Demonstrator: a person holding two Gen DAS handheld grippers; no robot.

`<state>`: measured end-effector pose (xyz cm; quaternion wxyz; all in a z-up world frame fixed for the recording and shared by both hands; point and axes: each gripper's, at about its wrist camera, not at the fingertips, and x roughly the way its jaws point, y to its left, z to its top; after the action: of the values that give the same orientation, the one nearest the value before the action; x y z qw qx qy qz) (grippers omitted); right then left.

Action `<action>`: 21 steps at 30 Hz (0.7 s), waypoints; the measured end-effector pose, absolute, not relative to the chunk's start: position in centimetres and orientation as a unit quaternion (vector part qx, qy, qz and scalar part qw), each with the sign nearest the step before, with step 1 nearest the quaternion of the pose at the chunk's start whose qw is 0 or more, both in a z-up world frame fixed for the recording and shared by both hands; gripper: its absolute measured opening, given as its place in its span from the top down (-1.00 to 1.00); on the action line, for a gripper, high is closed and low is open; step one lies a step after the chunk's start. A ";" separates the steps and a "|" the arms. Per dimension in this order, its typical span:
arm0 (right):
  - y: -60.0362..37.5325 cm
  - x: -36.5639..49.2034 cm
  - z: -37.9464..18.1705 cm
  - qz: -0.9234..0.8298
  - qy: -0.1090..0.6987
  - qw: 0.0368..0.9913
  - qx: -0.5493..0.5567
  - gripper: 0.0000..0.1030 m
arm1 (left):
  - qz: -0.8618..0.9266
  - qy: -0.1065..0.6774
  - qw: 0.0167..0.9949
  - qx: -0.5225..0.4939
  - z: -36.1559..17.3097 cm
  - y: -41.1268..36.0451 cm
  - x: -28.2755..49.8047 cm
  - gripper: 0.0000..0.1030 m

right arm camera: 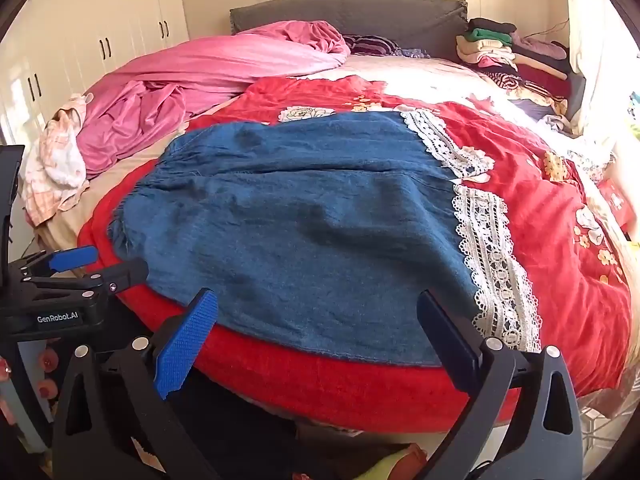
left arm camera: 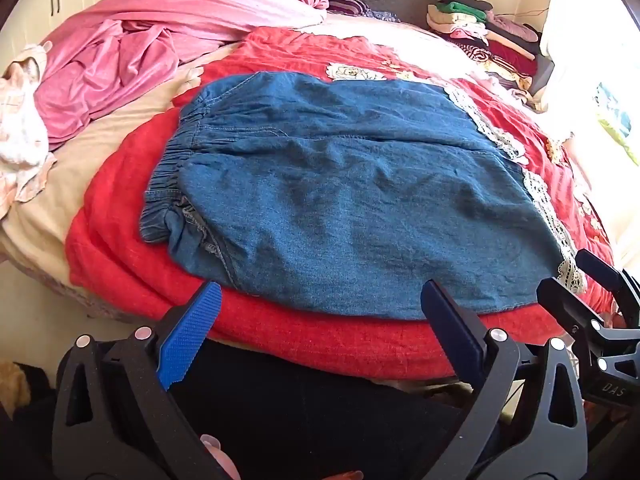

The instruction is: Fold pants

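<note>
Blue denim pants (left arm camera: 340, 196) lie flat on a red blanket (left arm camera: 280, 332) on the bed, elastic waistband to the left, white lace hem (right arm camera: 488, 256) to the right. They also show in the right wrist view (right arm camera: 304, 232). My left gripper (left arm camera: 320, 300) is open and empty, hovering at the pants' near edge. My right gripper (right arm camera: 316, 308) is open and empty, also at the near edge, closer to the lace hem. Each gripper shows in the other's view: the right one (left arm camera: 576, 276) at far right, the left one (right arm camera: 100, 264) at far left.
A crumpled pink sheet (left arm camera: 132, 60) and a pale garment (left arm camera: 20, 132) lie at the bed's left. Folded clothes (right arm camera: 504, 52) are stacked at the back right by the grey headboard (right arm camera: 360, 12). White wardrobes (right arm camera: 92, 40) stand at left.
</note>
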<state>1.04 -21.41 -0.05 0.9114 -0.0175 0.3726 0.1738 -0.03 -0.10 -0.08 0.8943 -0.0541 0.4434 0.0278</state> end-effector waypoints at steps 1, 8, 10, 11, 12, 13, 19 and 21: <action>-21.4 1.0 -0.1 0.177 0.371 0.911 -0.014 -0.92 | 0.028 0.445 0.894 -0.054 -0.1 -0.2 0.0 -0.82; -21.5 1.1 0.1 0.176 0.374 0.910 -0.016 -0.92 | 0.026 0.442 0.894 -0.062 -0.2 0.1 0.1 -0.82; -21.5 1.3 0.1 0.176 0.374 0.910 -0.016 -0.92 | 0.025 0.442 0.894 -0.063 -0.3 0.2 0.2 -0.82; -21.5 1.3 0.1 0.175 0.374 0.910 -0.014 -0.92 | 0.026 0.440 0.896 -0.058 0.0 -0.1 0.0 -0.82; -21.5 1.1 0.1 0.175 0.373 0.911 -0.015 -0.92 | 0.026 0.440 0.896 -0.058 0.0 -0.1 0.0 -0.82; -21.6 1.0 0.2 0.175 0.372 0.911 -0.017 -0.92 | 0.025 0.439 0.896 -0.059 0.2 0.0 0.0 -0.82; -21.1 1.1 0.2 0.175 0.372 0.911 -0.023 -0.92 | 0.024 0.438 0.897 -0.060 0.4 0.0 0.0 -0.82; -21.1 1.1 0.2 0.176 0.370 0.912 -0.025 -0.92 | 0.024 0.437 0.897 -0.060 0.4 0.0 0.0 -0.82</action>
<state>1.07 -21.10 0.24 0.9119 -0.0249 0.3700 0.1756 -0.03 0.01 0.45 0.8971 -0.0595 0.4372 0.0241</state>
